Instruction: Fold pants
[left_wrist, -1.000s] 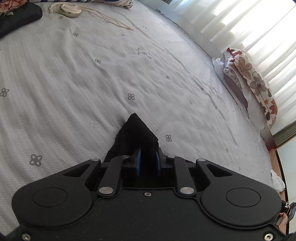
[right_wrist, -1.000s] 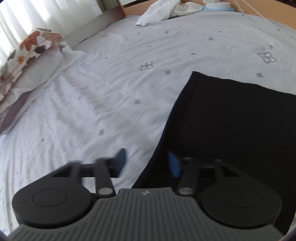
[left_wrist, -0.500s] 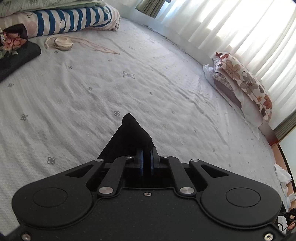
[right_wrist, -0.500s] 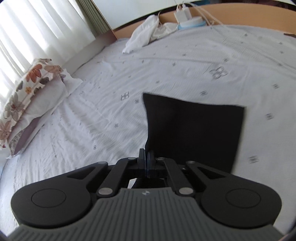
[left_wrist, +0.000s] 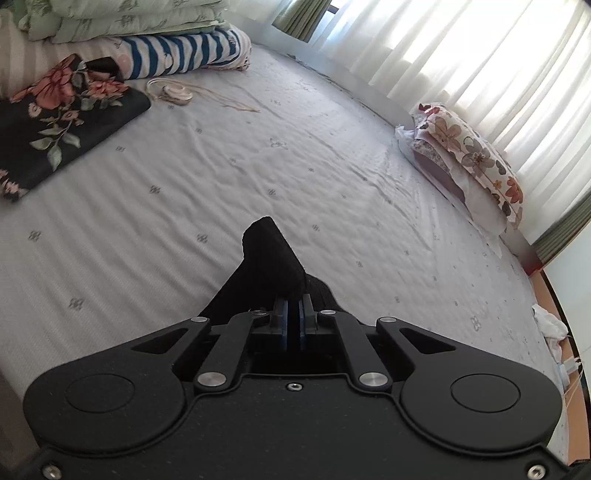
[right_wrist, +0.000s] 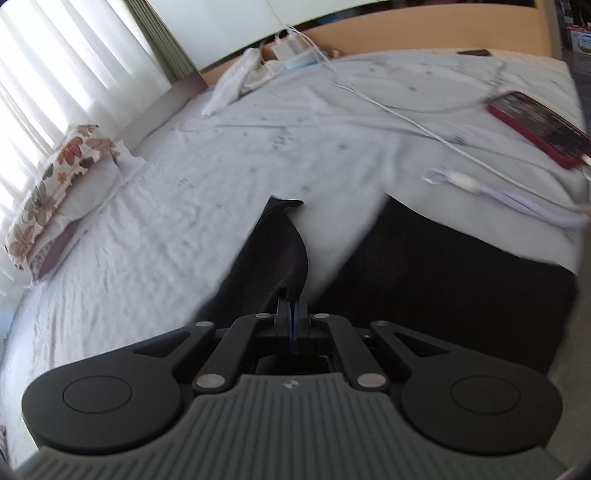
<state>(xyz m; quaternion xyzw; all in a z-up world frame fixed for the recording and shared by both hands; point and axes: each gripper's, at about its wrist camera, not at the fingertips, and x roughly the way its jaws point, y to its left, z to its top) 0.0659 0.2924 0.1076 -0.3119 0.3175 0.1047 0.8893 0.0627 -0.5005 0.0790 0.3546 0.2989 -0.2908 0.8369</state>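
A: Left tool (left_wrist: 291, 314) is pinching a black corner of the pants (left_wrist: 271, 258), pads nearly together with cloth between. Corner is standing up off the bed (left_wrist: 295, 177), well above the sheet.

B: Right tool (right_wrist: 291, 314) is doing the same, pads closed on a raised flap of the pants (right_wrist: 284, 251). The rest of the garment is lying flat on the bed (right_wrist: 258, 155) to the right, dark panel reaching toward the edge. Right view is blurring, so some detail is uncertain.

A: Risks, as I judge them: both grips are taking only a thin edge. Pulling the two corners unevenly could be slipping cloth out of one tool, or skewing the fold line.

B: Also the cable (right_wrist: 424, 125) and the phone (right_wrist: 539, 125) are lying near the flat panel. Carrying the fold that way could be dragging fabric over them and snagging.

A: Counting: two tools, one pair of pants, one bed. Left view is showing one floral pillow (left_wrist: 469, 162) by the curtain, one dark floral cloth (left_wrist: 55, 133), one striped bundle (left_wrist: 177, 55).

B: Right view is adding one phone, one white cable, one white cloth (right_wrist: 232, 88) near the headboard. Same floral pillow.
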